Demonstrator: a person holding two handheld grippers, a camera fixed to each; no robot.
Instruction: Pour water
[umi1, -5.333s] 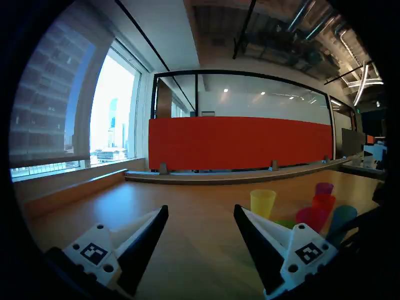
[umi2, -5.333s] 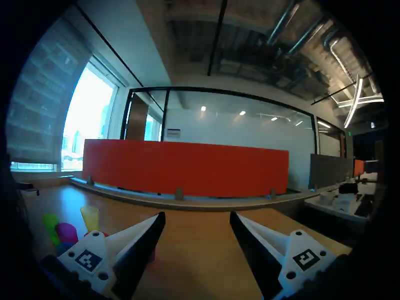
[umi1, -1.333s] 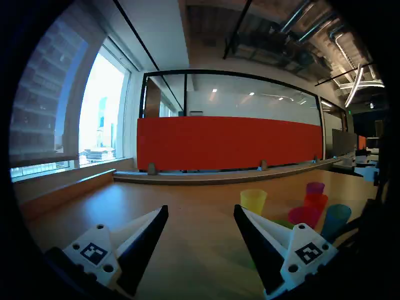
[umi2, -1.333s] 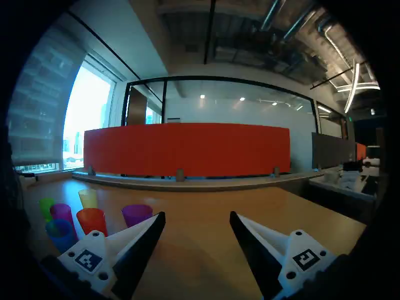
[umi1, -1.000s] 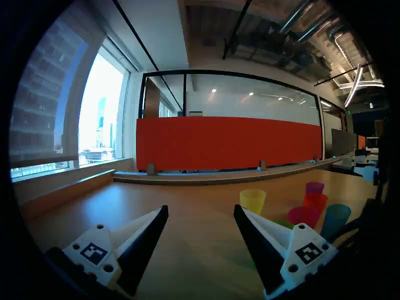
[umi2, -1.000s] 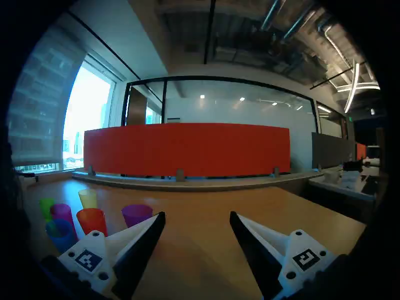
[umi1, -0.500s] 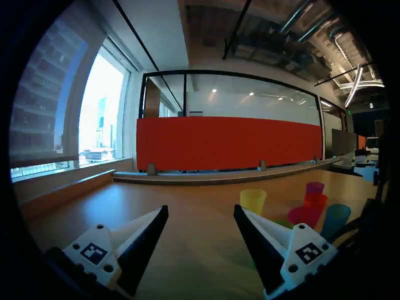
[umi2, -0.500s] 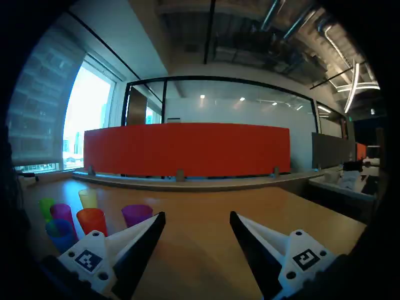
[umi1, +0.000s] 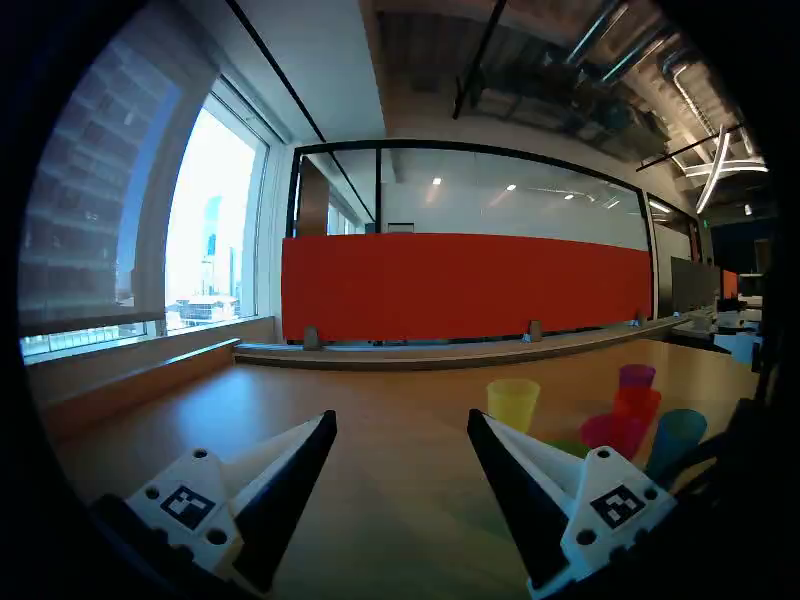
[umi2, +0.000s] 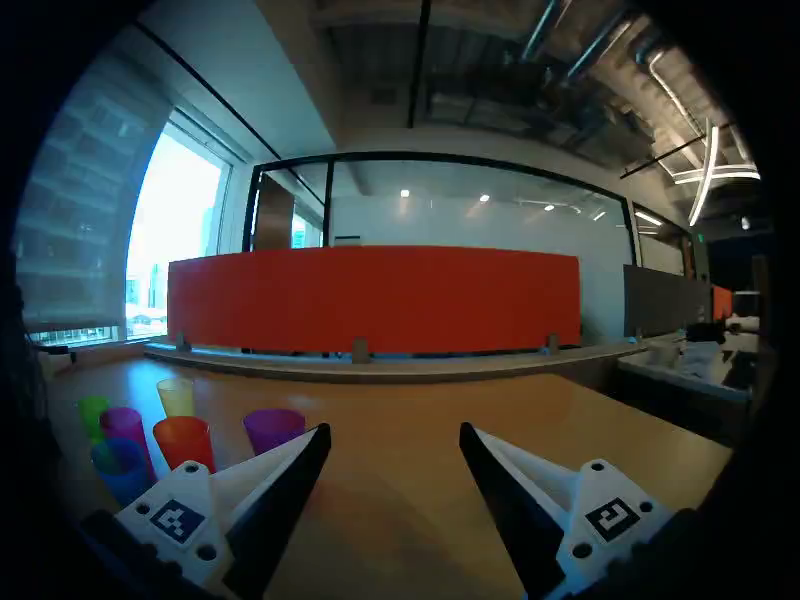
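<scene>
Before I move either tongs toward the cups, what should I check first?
1. The left tongs open and empty: ok.
2. The right tongs open and empty: ok.
3. Cups upright on the table: ok for the yellow cup, orange cup and nearest purple cup.
4. The nearest purple cup stands apart from the other cups, with room to grasp it: ok.
5. Which cup holds water: cannot tell.

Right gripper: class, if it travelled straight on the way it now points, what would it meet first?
Probably nothing near: the right gripper, open, faces bare table; the purple cup stands left of its line. Far ahead is the orange partition, depth unclear.
</scene>
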